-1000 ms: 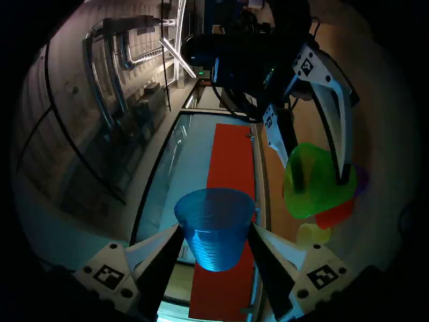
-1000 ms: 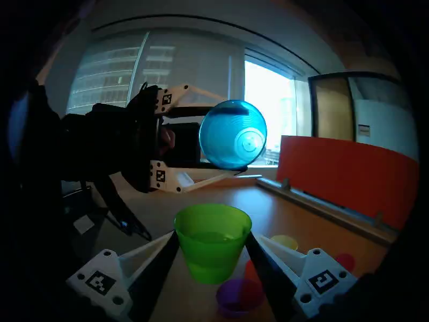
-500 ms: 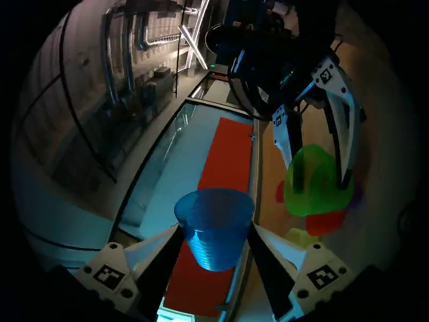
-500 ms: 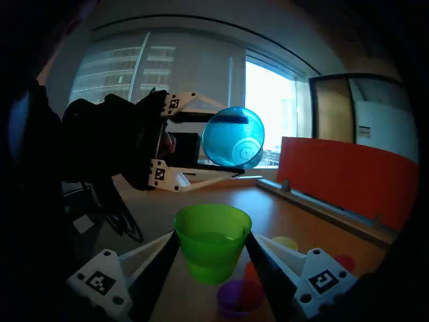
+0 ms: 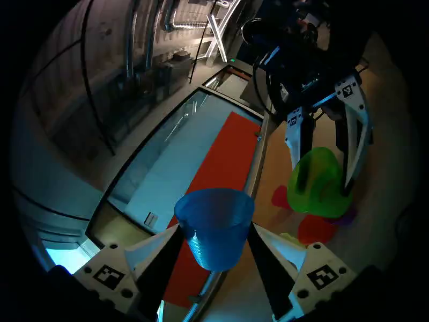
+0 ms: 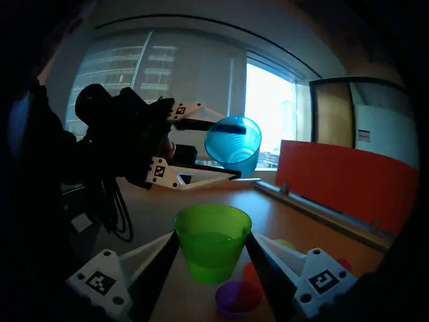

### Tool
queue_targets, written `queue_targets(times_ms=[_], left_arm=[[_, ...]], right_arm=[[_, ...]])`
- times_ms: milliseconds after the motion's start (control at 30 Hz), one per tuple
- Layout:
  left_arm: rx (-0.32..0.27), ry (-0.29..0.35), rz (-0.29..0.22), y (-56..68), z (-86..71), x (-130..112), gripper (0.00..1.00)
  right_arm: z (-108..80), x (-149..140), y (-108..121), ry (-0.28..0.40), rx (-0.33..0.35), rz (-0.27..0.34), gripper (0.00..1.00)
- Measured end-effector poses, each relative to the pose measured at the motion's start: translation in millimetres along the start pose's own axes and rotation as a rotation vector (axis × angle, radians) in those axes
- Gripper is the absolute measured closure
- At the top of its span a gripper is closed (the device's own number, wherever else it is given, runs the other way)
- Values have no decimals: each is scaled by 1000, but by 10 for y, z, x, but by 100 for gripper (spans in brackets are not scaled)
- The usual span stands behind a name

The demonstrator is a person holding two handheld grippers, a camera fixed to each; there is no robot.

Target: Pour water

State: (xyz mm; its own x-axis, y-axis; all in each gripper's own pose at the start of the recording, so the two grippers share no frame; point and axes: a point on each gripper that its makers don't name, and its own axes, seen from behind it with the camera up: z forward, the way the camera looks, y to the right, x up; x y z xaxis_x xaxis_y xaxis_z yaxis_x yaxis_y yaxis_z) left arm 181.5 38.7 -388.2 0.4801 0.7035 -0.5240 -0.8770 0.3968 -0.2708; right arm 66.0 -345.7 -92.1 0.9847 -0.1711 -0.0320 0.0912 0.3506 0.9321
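Observation:
My left gripper [image 5: 214,241] is shut on a blue ribbed plastic cup [image 5: 214,225], held up in the air. In the right gripper view the same blue cup [image 6: 233,144] hangs tilted above the desk, pinched between the left gripper's white fingers [image 6: 198,177]. My right gripper [image 6: 212,252] is shut on a green cup [image 6: 213,247] that stands upright with liquid showing through its lower half. In the left gripper view the green cup [image 5: 319,185] appears at the right, between the right gripper's white fingers [image 5: 356,134].
A wooden desk [image 6: 300,225] runs under both cups, with an orange partition [image 6: 348,185] along its far side. Small purple [image 6: 236,298], orange [image 6: 251,273] and yellow cups lie on the desk below the green cup. A bright window [image 6: 268,112] is behind.
The blue cup has turned from lying on its side, base toward the right gripper, to a more upright tilt. The left gripper view has swung round. The green cup has stayed put.

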Motion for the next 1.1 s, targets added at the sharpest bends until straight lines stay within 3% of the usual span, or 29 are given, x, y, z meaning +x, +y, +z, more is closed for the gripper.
queue_targets(times_ms=[400, 467, 500, 567, 667, 767, 967, 1100], left_arm=[[-9, -40, -168, 133, -1796, 416, 19], [-6, -48, -220, 113, -2239, -14, 19], [-5, -52, -240, 186, -2333, -61, 19], [-3, -58, -277, 405, -2437, -14, 19], [0, -68, -324, 910, -2399, 336, 19], [1, -77, -386, 1224, -2384, 526, 19], [6, -88, -485, 1452, -2337, 688, 20], [-1, -106, -567, 1530, -2292, 672, 20]], right_arm=[[-46, 19, 13, -1, -4, -3, 11], [-53, 18, 17, 0, -5, -2, 11], [-55, 19, 17, 0, -5, -2, 11], [-58, 22, 15, 0, -5, -1, 11], [-63, 25, 15, 0, -7, -4, 12], [-66, 26, 21, 0, -8, -4, 12], [-71, 29, 22, 2, -10, -2, 11], [-78, 25, 24, 1, -11, -2, 11]])
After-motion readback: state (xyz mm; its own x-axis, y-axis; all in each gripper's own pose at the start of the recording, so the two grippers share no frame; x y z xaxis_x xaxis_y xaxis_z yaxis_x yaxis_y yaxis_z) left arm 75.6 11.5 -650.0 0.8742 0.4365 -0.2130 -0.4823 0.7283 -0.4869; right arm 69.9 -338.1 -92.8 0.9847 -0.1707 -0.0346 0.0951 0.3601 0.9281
